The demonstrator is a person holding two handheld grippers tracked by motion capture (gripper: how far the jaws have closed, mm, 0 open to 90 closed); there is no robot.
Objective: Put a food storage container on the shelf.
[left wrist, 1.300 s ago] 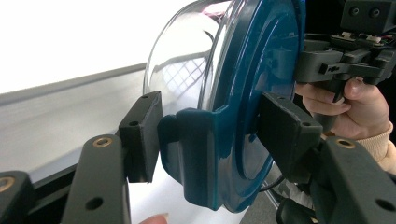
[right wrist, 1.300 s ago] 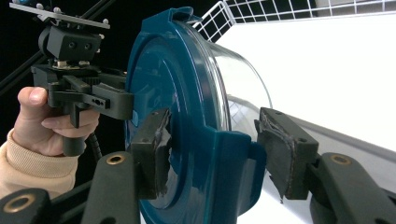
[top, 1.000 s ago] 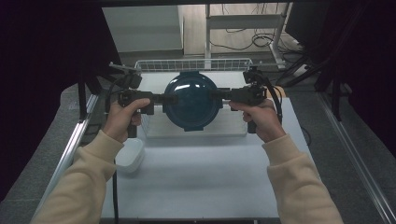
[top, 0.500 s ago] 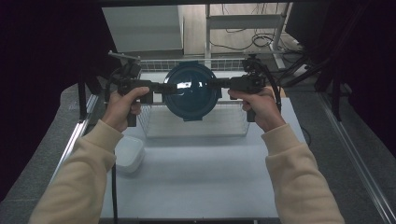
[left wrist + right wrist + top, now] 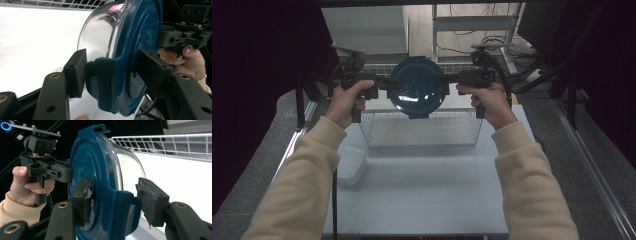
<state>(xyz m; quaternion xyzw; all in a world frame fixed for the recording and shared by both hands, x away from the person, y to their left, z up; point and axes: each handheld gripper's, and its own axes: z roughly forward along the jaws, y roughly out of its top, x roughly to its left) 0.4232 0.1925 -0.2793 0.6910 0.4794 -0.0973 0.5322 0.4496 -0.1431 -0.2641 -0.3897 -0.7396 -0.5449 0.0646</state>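
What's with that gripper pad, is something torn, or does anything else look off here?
Yes. In the right gripper view, the right gripper has frayed, ragged pads, worn at the edges. Otherwise the blue-lidded clear container is held level between both grippers above the wire basket; nothing spilled.

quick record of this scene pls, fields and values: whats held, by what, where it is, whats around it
held item: clear round container with a blue lid
left gripper: shut on a lid clip at its left edge
right gripper: shut on the clip at the opposite edge
position: lifted above the wire basket, lid facing the high camera
table: white; small white box near the left sleeve
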